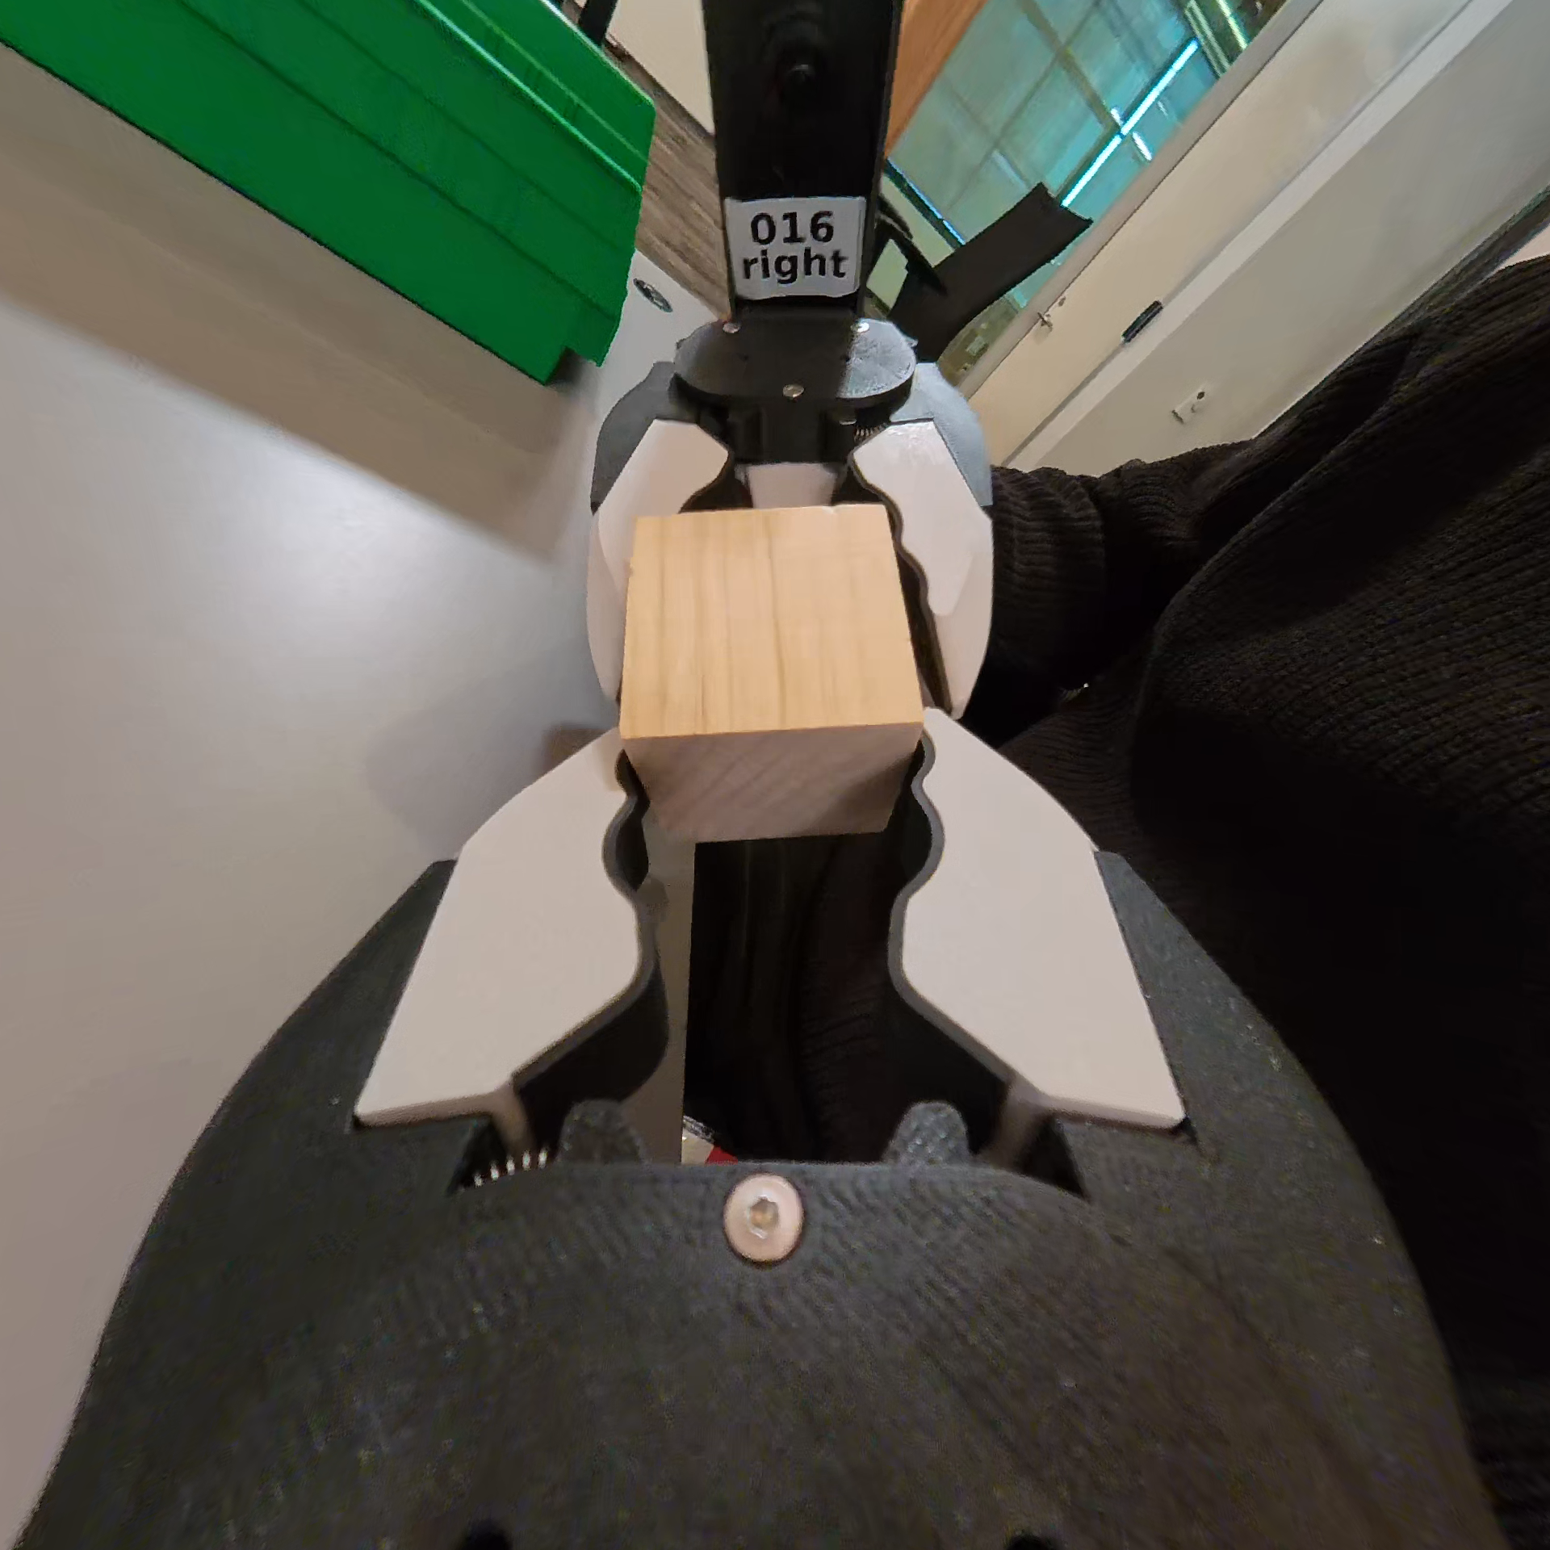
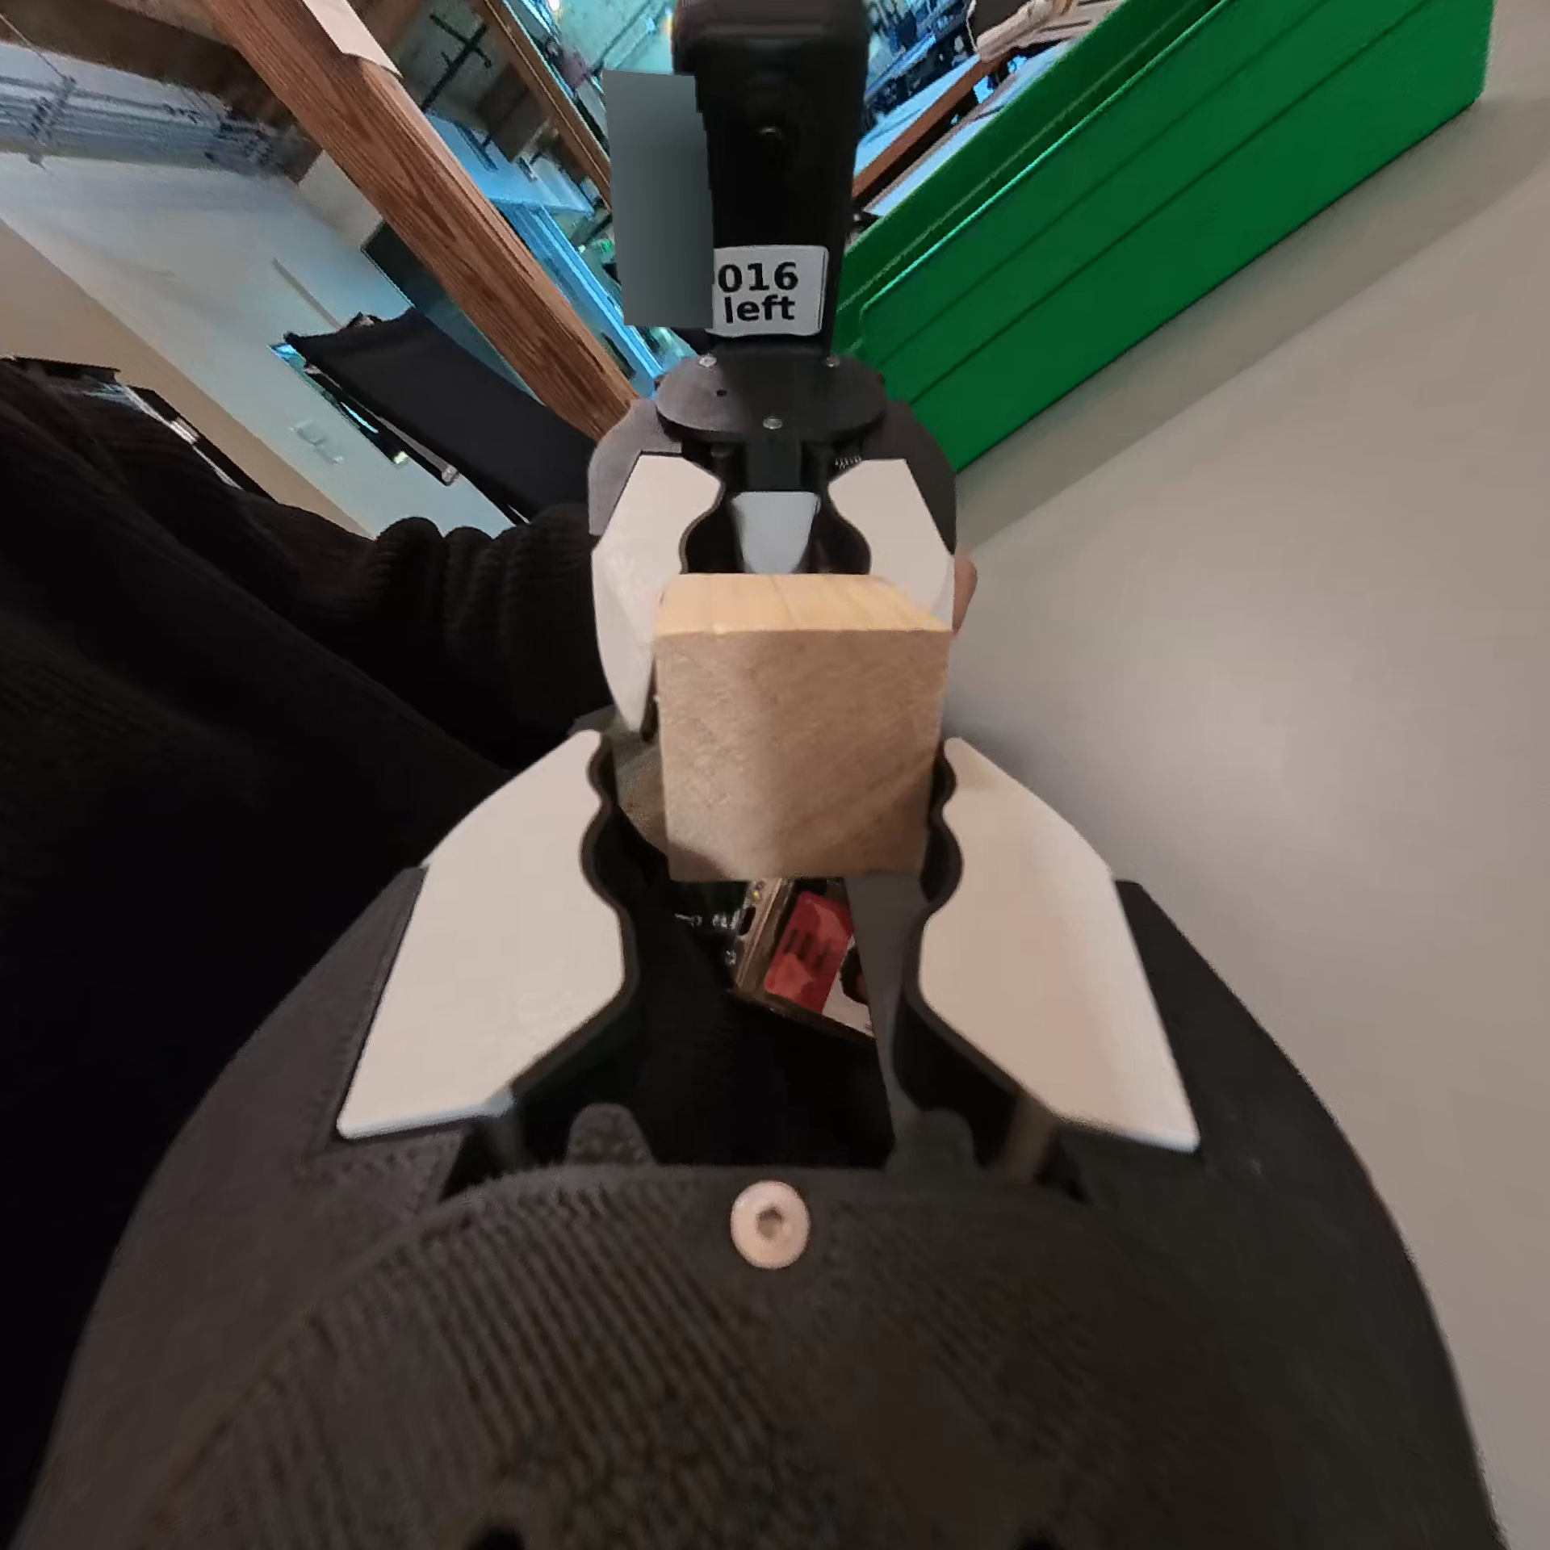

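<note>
Left gripper (image 1: pixel 767 784) and right gripper (image 2: pixel 776 793) facing, white fingers of both clenched on one pale square-edged wooden block (image 1: pixel 767 616), green plastic bins (image 1: pixel 361 159) behind, black knit sleeve (image 1: pixel 1258 671) beside, pale smooth counter (image 1: pixel 252 671) beneath

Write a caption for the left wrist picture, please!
Two grippers, left and right, clamp one wooden block between them.

Wooden cube (image 1: pixel 767 663) between left tongs (image 1: pixel 767 805) and facing right tongs (image 1: pixel 784 537).

White printed label (image 1: pixel 793 247) on each black mount (image 1: pixel 797 101); red card (image 2: pixel 809 956), perhaps printed.
</note>
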Available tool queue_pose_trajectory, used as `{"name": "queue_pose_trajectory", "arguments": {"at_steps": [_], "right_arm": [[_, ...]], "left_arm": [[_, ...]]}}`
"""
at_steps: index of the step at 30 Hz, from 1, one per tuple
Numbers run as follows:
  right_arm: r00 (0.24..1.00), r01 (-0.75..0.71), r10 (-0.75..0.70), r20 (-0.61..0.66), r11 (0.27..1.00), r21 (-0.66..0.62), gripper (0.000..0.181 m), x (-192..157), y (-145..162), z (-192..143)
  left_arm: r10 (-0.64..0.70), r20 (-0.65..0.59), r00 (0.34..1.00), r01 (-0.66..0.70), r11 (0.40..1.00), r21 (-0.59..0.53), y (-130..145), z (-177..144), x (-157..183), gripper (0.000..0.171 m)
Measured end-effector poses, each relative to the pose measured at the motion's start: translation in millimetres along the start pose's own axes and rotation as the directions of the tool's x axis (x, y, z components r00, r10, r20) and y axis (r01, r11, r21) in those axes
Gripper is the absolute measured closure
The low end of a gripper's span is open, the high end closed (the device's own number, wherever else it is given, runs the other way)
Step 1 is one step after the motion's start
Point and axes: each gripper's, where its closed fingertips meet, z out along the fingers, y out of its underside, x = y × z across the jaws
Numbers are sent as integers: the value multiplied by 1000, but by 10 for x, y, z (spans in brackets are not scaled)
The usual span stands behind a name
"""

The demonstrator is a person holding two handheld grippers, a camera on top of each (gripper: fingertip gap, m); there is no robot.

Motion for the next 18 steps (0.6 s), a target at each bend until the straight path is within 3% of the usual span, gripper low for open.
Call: {"name": "queue_pose_trajectory", "arguments": {"at_steps": [6,18], "right_arm": [[1000,20,-20,-11,1000,5,125,18,-21,-111],[999,0,2,34,999,-52,122,-36,78,-14]], "left_arm": [[-4,-25,1000,3,1000,-18,39,10,29,112],[23,-29,999,-25,997,-70,132,53,59,112]]}}
